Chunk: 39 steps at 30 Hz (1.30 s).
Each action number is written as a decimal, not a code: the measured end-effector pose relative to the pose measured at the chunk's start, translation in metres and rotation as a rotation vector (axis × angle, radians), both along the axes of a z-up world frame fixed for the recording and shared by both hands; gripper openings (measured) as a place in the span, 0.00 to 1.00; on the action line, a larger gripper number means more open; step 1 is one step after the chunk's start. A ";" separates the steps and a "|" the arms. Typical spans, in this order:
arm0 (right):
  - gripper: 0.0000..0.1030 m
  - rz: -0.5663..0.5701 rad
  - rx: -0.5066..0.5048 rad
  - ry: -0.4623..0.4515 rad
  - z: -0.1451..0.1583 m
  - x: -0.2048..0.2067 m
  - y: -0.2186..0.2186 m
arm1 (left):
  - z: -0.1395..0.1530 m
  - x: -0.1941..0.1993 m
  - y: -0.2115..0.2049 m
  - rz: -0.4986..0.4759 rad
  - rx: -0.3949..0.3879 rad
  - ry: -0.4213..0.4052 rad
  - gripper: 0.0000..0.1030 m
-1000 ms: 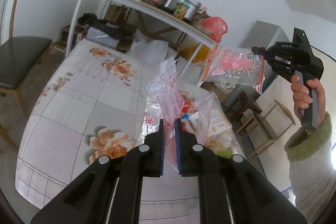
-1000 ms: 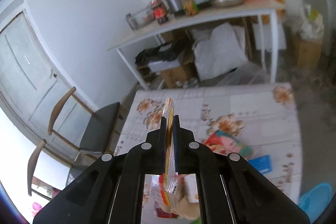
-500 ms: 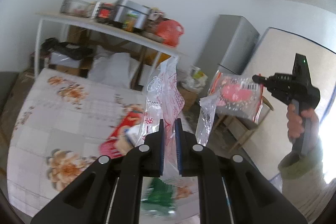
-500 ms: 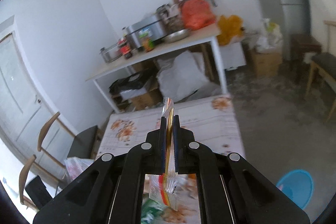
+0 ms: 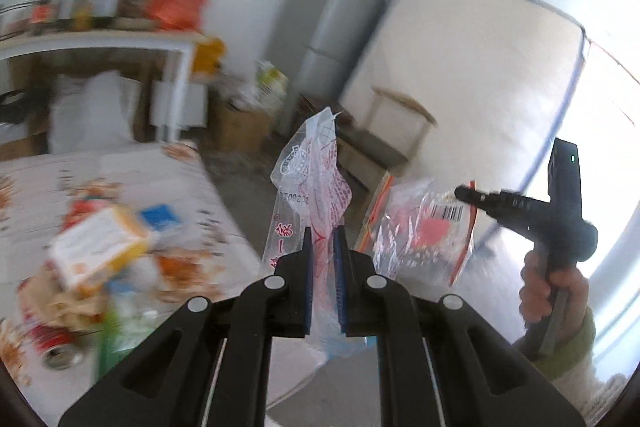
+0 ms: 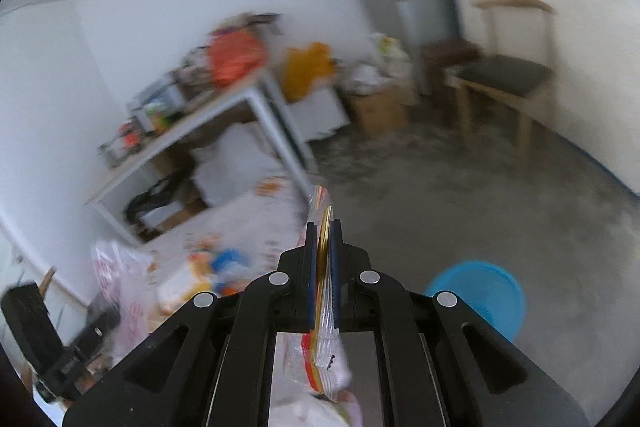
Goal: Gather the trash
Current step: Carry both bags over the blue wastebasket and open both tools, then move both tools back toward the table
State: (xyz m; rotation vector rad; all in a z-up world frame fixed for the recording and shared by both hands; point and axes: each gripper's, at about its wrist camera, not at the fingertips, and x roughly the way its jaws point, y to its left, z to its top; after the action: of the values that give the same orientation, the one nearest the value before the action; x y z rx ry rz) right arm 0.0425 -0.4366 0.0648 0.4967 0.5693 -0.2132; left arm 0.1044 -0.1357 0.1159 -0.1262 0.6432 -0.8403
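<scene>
Item one, in hand: my left gripper (image 5: 322,247) is pinching a clear plastic wrapper with red print (image 5: 310,187), fingers closed down on the film with only its thickness between them, the wrapper standing up and out past the tips.

Item two, in hand: my right gripper (image 6: 323,239) is clamping a flat snack packet with yellow and red edges (image 6: 325,307), fingers nearly touching across it. In the left wrist view that same packet is hanging from the tips, barcode showing, with my right hand (image 5: 554,291) wrapped around the handle.

Item three, receptacle: a blue bin (image 6: 484,297) is sitting on the bare floor (image 6: 460,195), below and to the right of my right fingers, well apart from the tabletop. I am judging it to be where the trash is going; I cannot tell what, if anything, is already inside.

Item four, outstanding: a heap is lying on the floral tabletop (image 5: 48,171). I am counting a yellow-and-white box (image 5: 98,251), a blue piece (image 5: 160,217), a can (image 5: 54,347) and crumpled wrappers, all blurred.

Status: I am carrying two pieces, neither dropped yet. By my reckoning the job is partway through, with both releases over the bin and further trips to the heap left.
</scene>
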 end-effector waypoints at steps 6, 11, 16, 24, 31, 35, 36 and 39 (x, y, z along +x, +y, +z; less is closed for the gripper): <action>0.04 -0.180 0.078 0.098 -0.062 -0.031 -0.057 | -0.034 0.005 -0.115 -0.168 0.103 0.092 0.08; 0.04 -0.265 0.167 0.179 -0.123 -0.028 -0.096 | -0.088 0.013 -0.198 -0.243 0.232 0.206 0.09; 0.05 -0.317 0.236 0.241 -0.174 -0.012 -0.131 | -0.145 0.024 -0.261 -0.246 0.362 0.247 0.09; 0.51 -0.404 0.299 0.324 -0.247 0.012 -0.175 | -0.215 0.055 -0.320 -0.232 0.445 0.298 0.52; 0.57 -0.481 0.385 0.373 -0.285 -0.014 -0.181 | -0.228 0.061 -0.312 -0.196 0.447 0.304 0.56; 0.57 -0.489 0.386 0.363 -0.275 -0.037 -0.174 | -0.215 0.058 -0.307 -0.209 0.420 0.296 0.57; 0.57 -0.491 0.379 0.356 -0.268 -0.045 -0.171 | -0.211 0.057 -0.307 -0.213 0.415 0.294 0.57; 0.57 -0.517 0.342 0.300 -0.252 -0.062 -0.167 | -0.192 0.048 -0.297 -0.228 0.402 0.282 0.59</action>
State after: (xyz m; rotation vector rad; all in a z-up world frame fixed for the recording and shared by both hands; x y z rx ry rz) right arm -0.0193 -0.6032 -0.1872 0.9527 0.7682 -0.6979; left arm 0.1521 -0.4324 -0.0757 0.1999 1.0945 -0.9027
